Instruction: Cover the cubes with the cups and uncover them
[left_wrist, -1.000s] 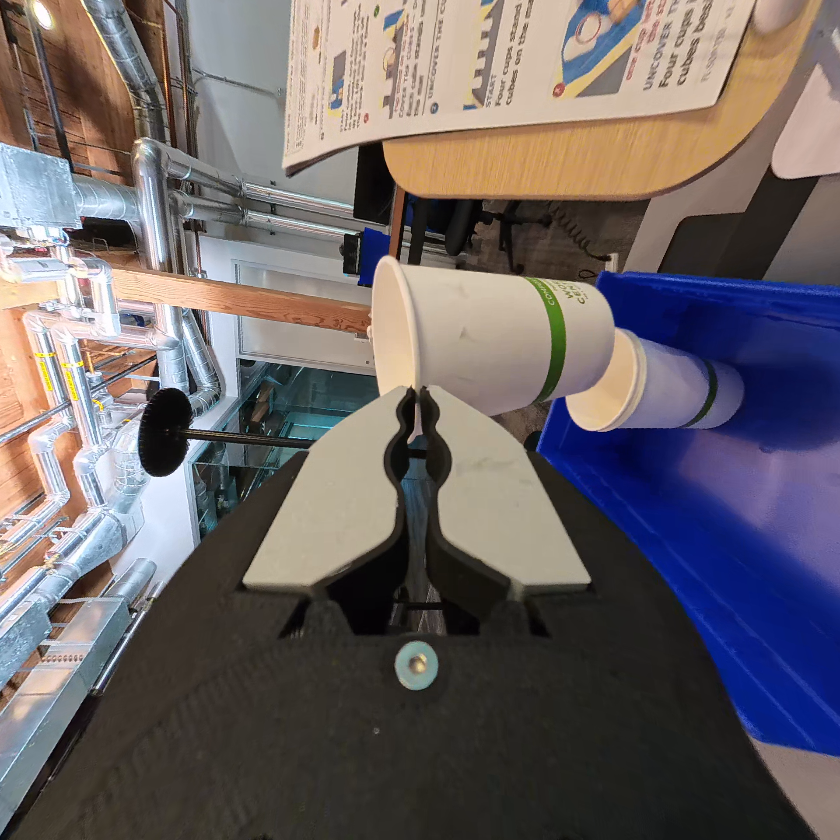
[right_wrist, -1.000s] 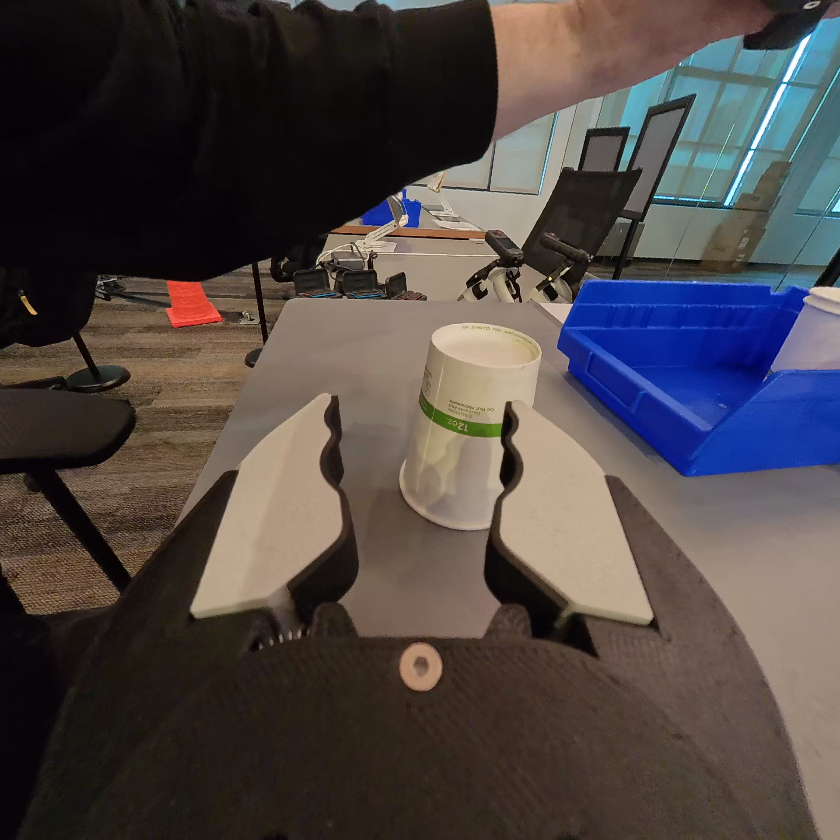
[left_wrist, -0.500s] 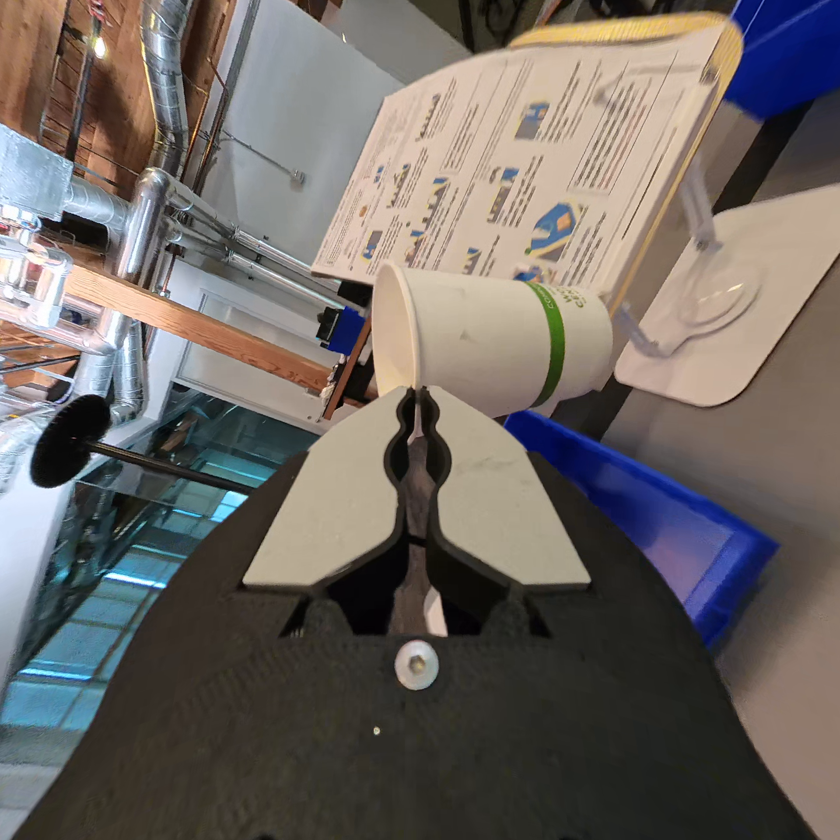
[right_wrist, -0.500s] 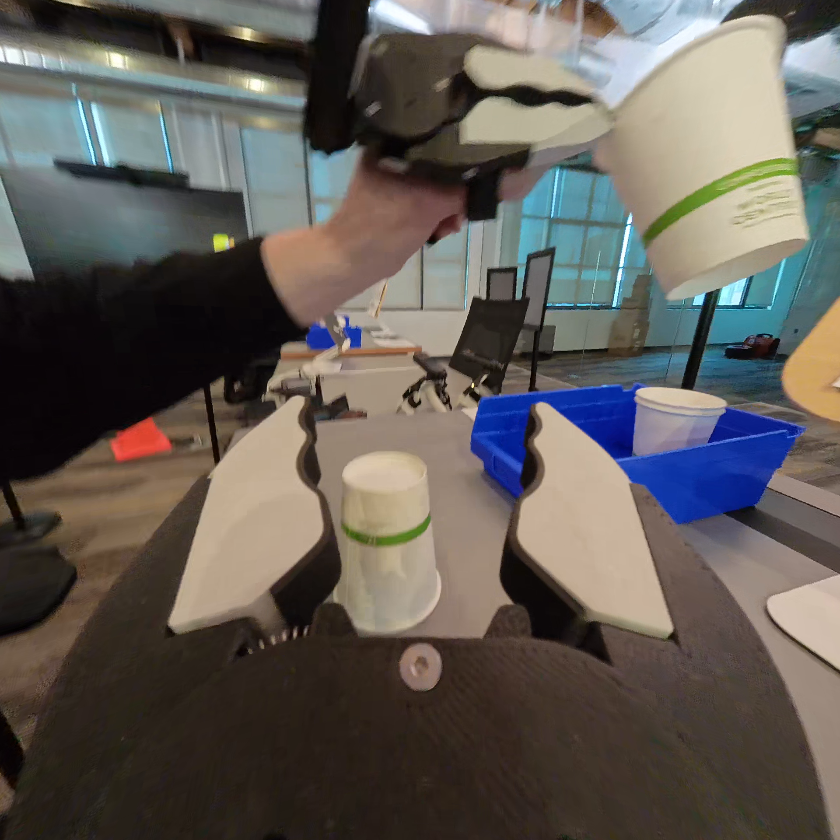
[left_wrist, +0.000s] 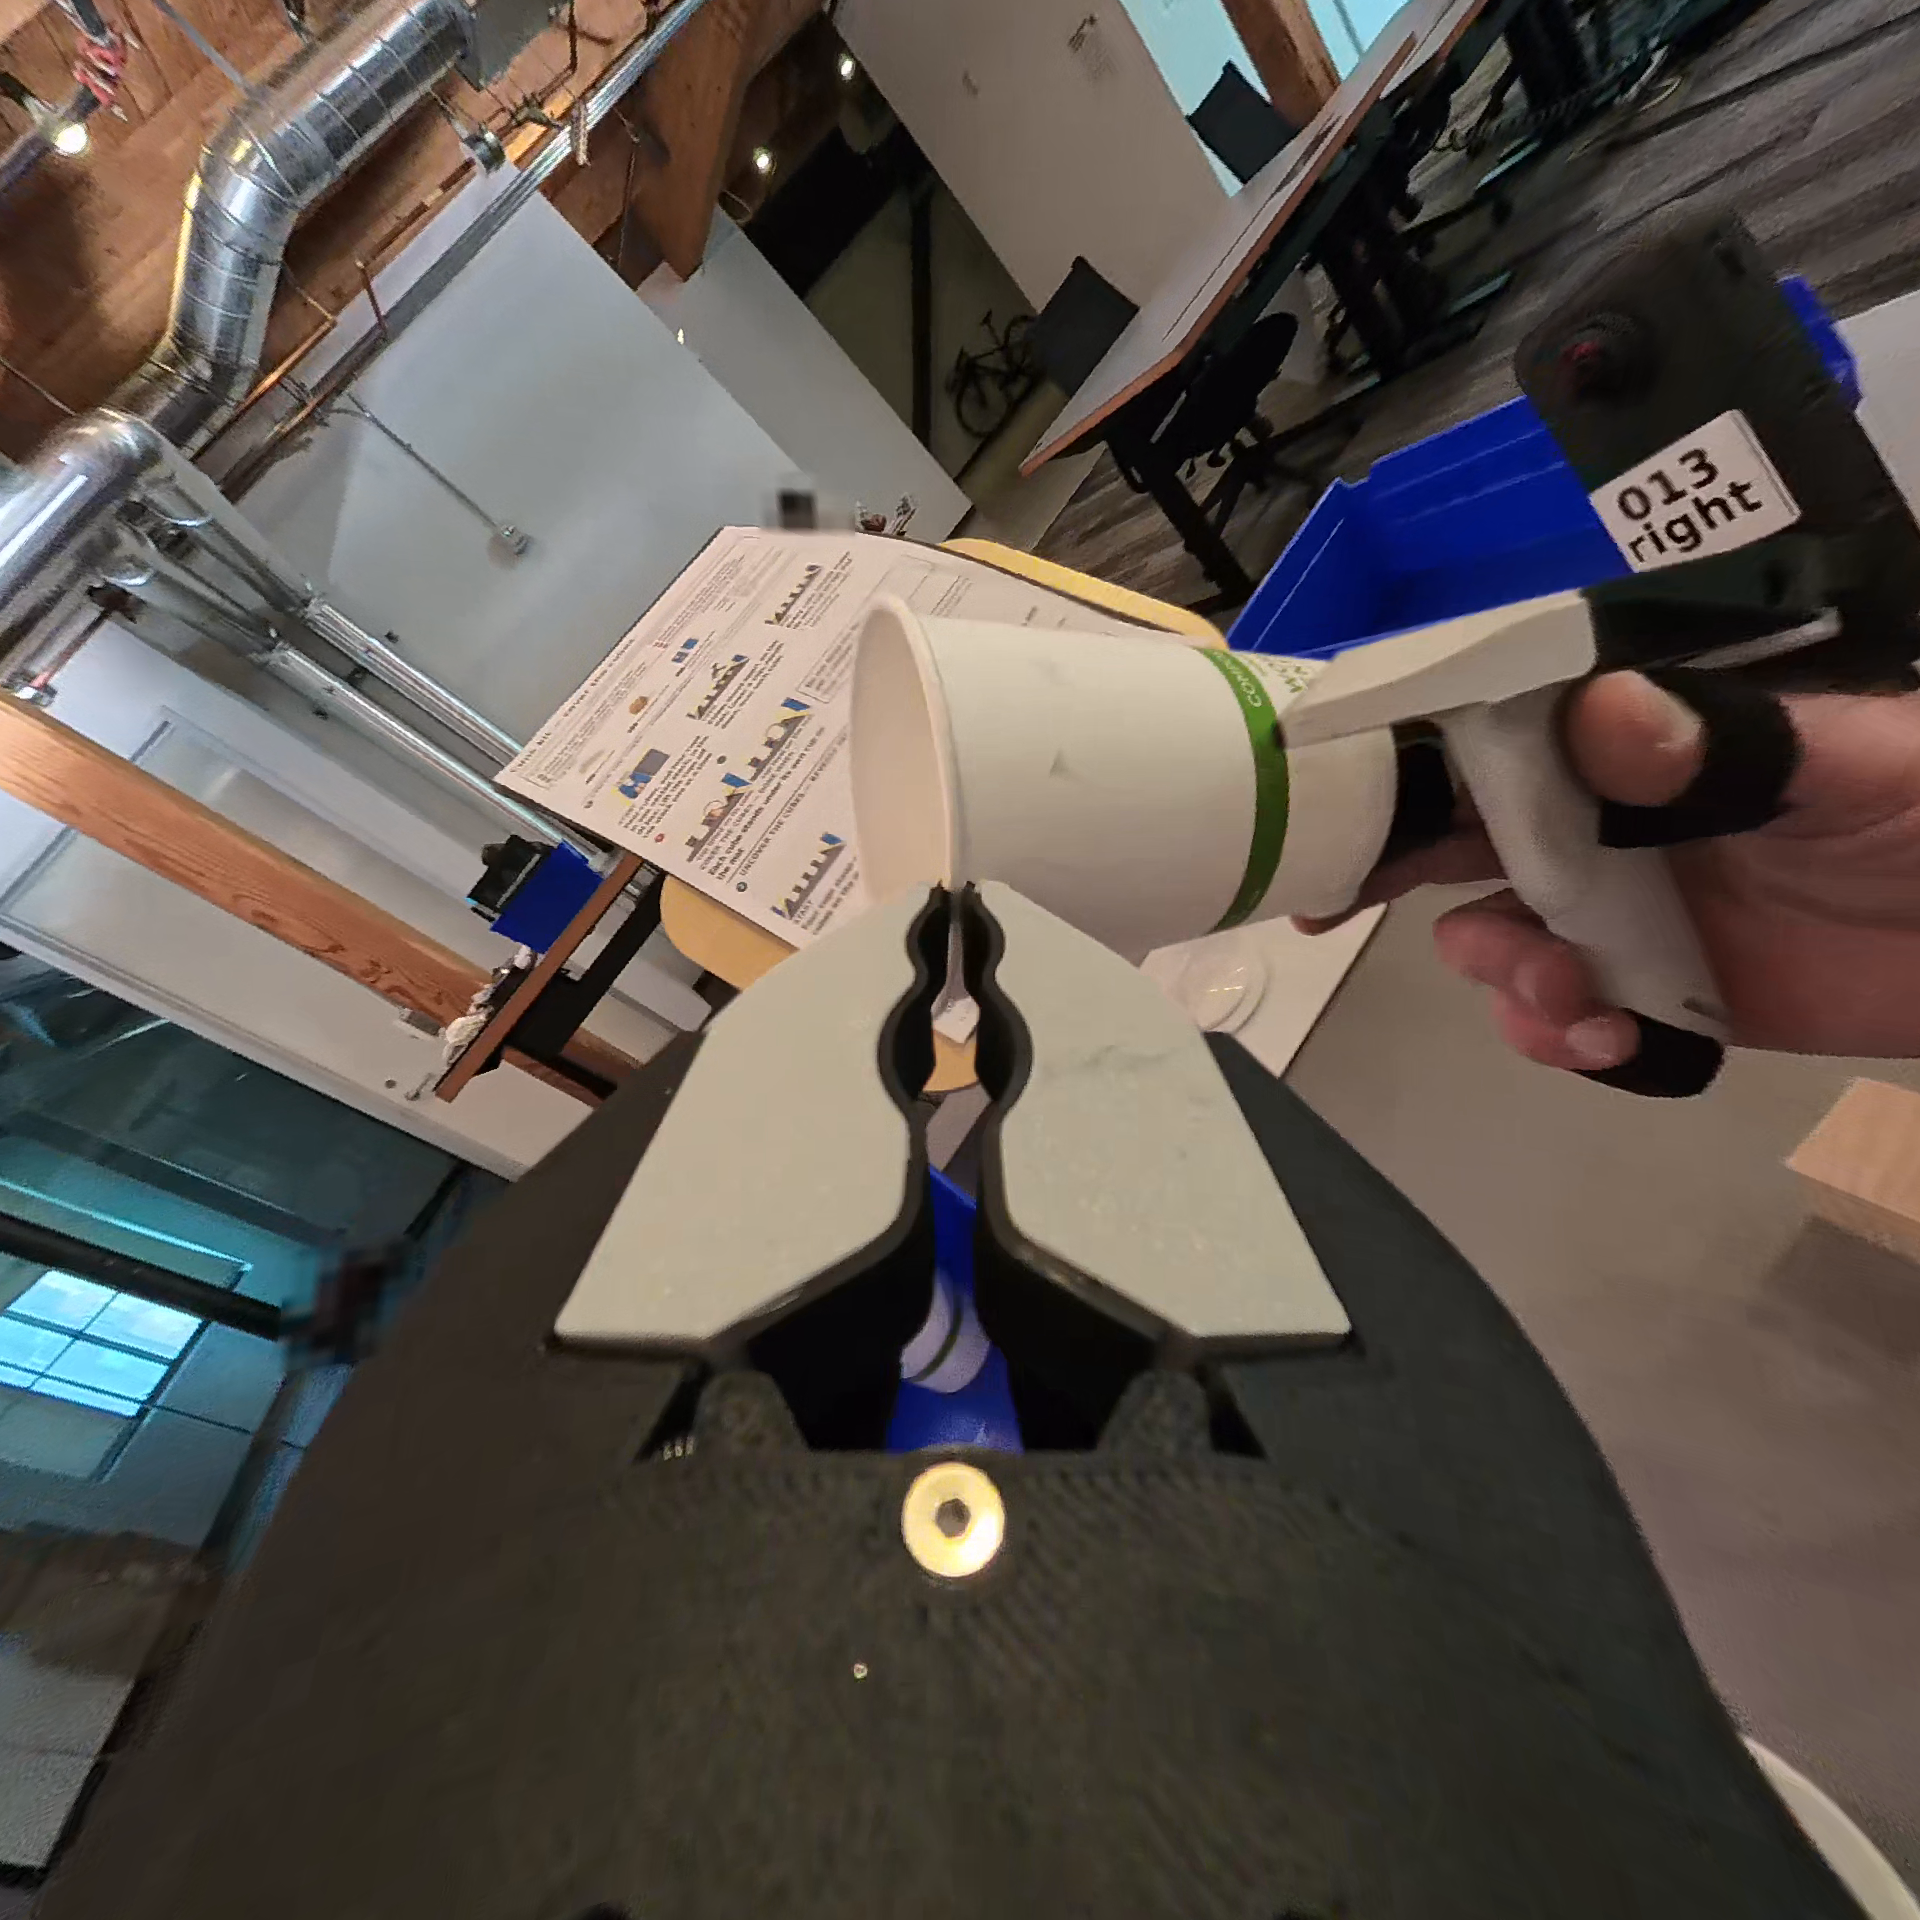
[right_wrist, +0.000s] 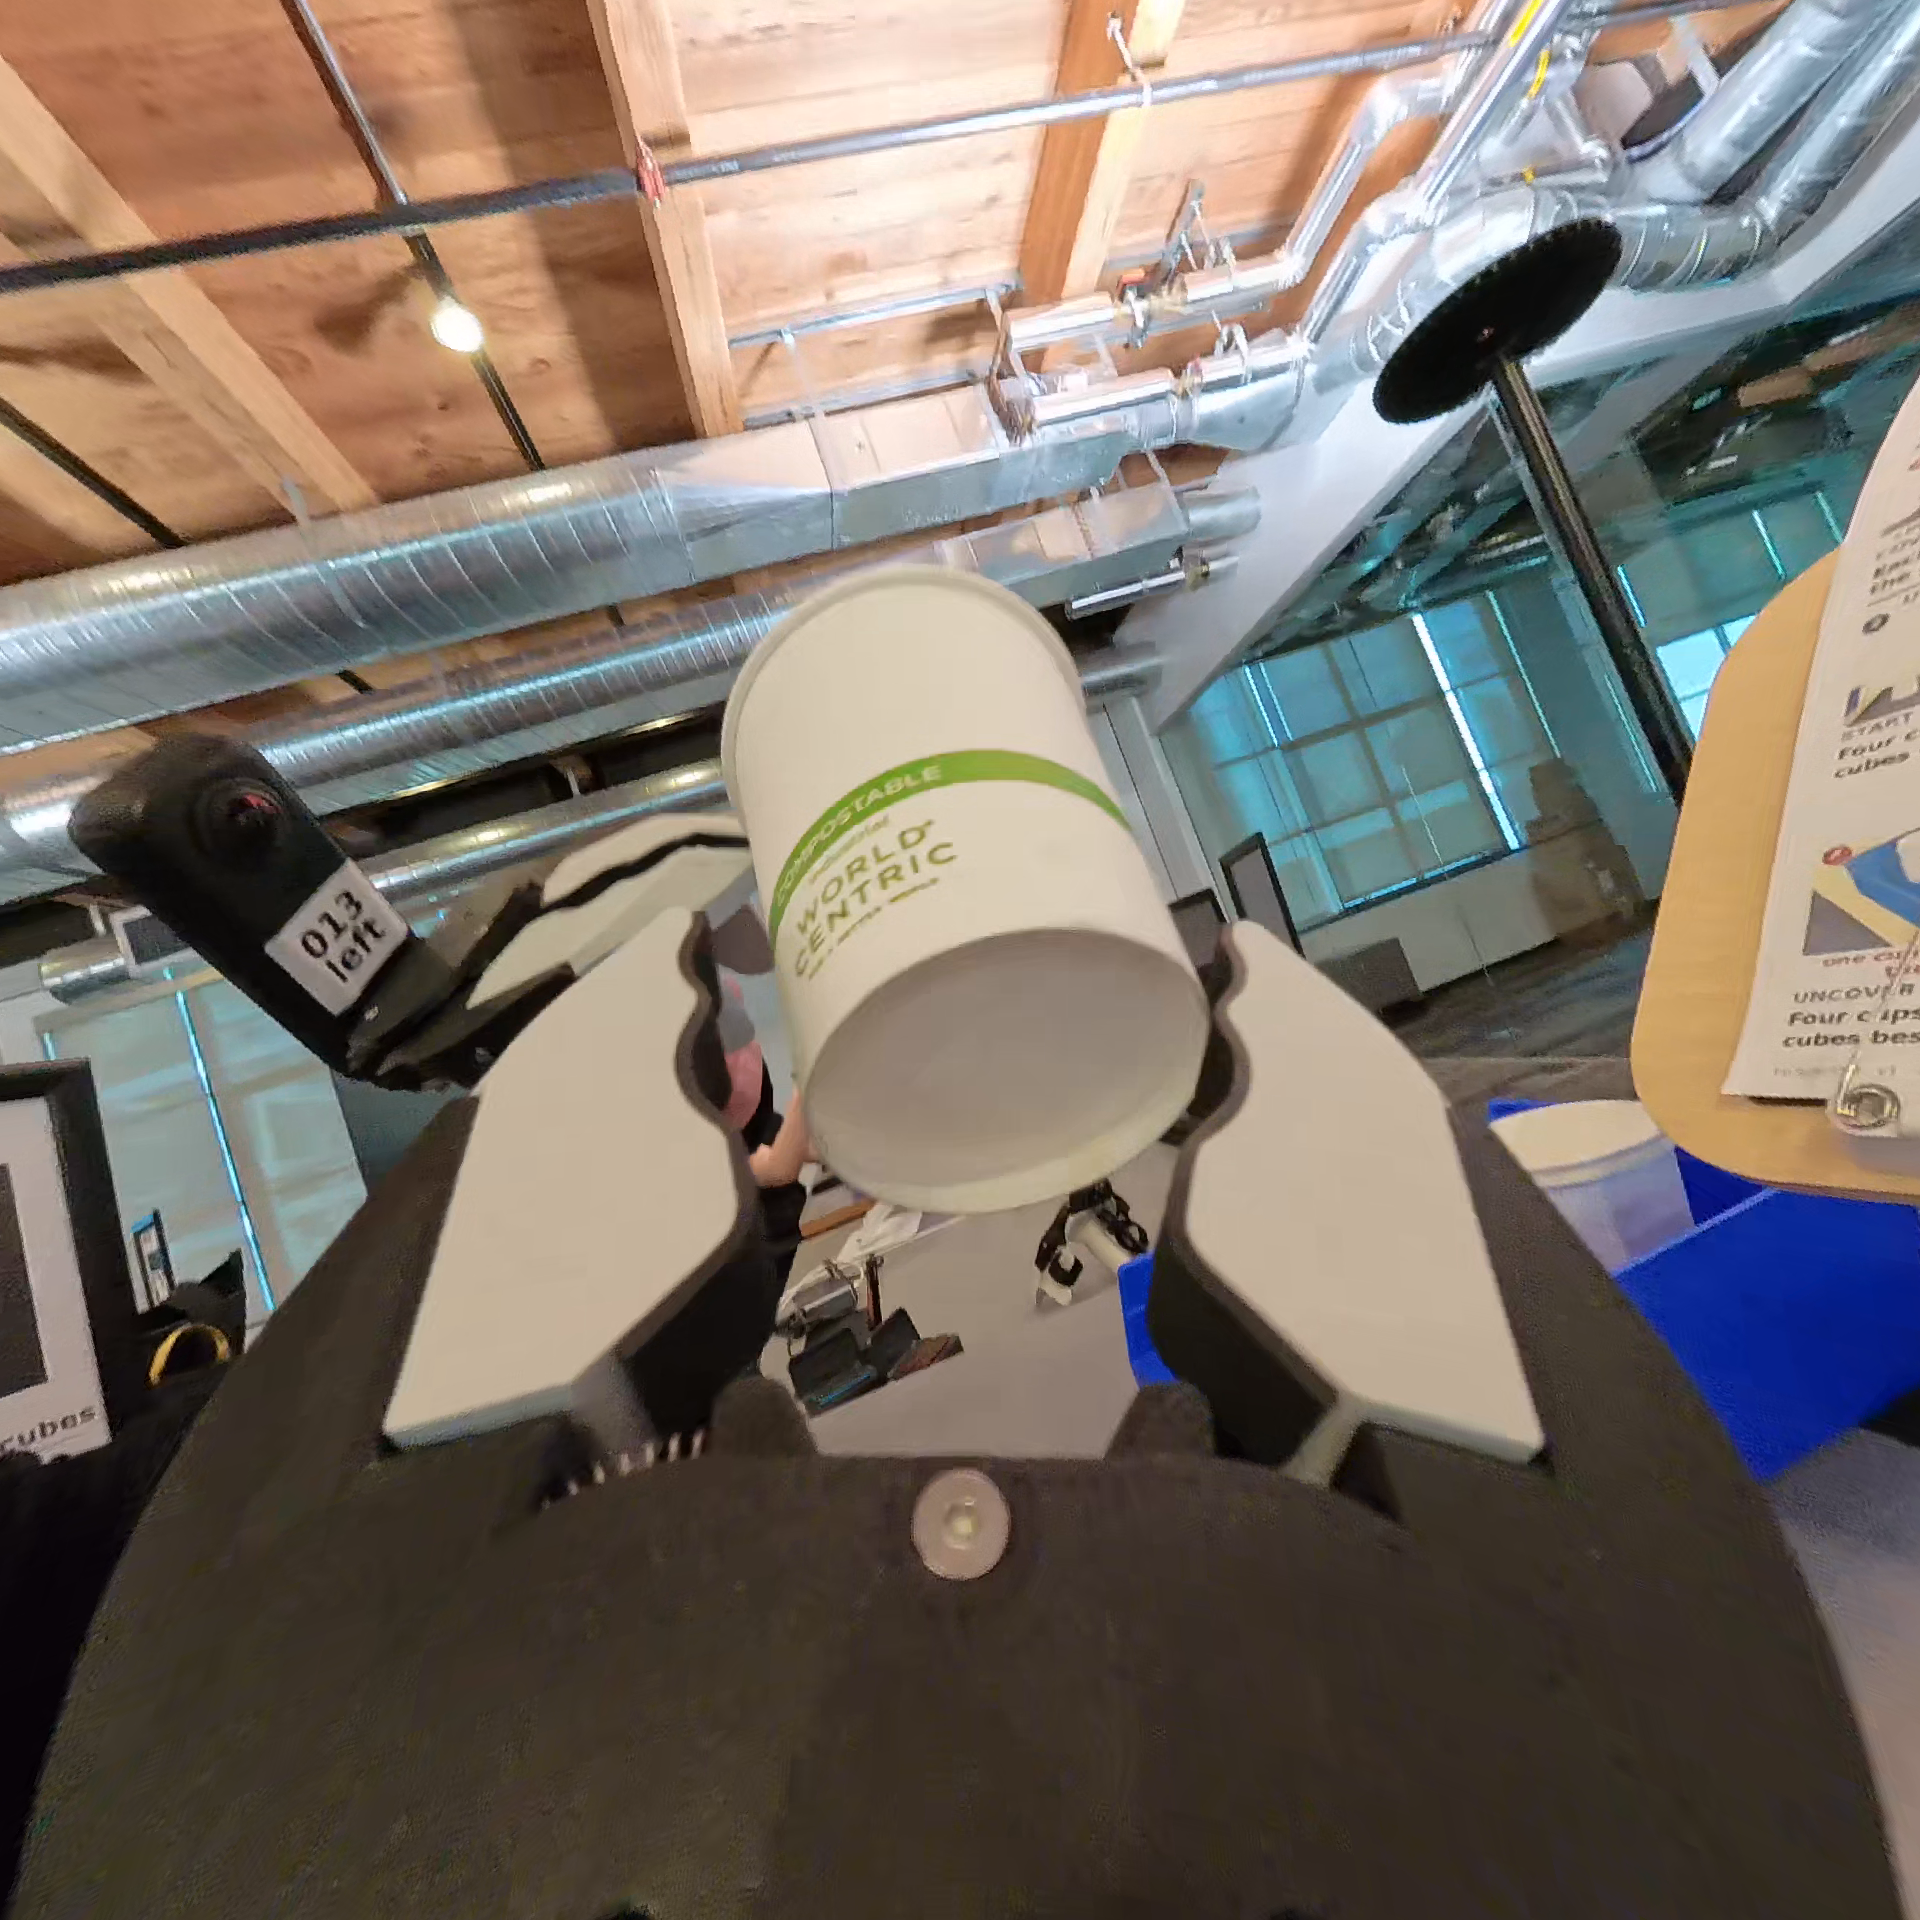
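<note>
My left gripper (left_wrist: 954, 904) is shut on the rim of a white paper cup with a green band (left_wrist: 1091, 779), held in the air on its side. My right gripper (right_wrist: 966, 935) is open, with its jaws on either side of this cup's base (right_wrist: 997, 1070). The right finger pad (right_wrist: 1309, 1143) looks to be touching the cup, and a gap shows on the left side. In the left wrist view one right finger (left_wrist: 1434, 665) lies along the cup by the green band. A wooden cube (left_wrist: 1860, 1174) sits on the grey table (left_wrist: 1558, 1351).
A blue bin (right_wrist: 1766, 1330) holds another white cup (right_wrist: 1579, 1174). An instruction sheet on a wooden clipboard stand (left_wrist: 727, 707) is behind the cup. A person's hand (left_wrist: 1714, 914) holds the right gripper. The left gripper's camera body (right_wrist: 229, 831) is at upper left.
The left gripper swung the held cup away from the bin toward the right gripper. The right gripper rose from the upturned cup on the table and now straddles the held cup's base.
</note>
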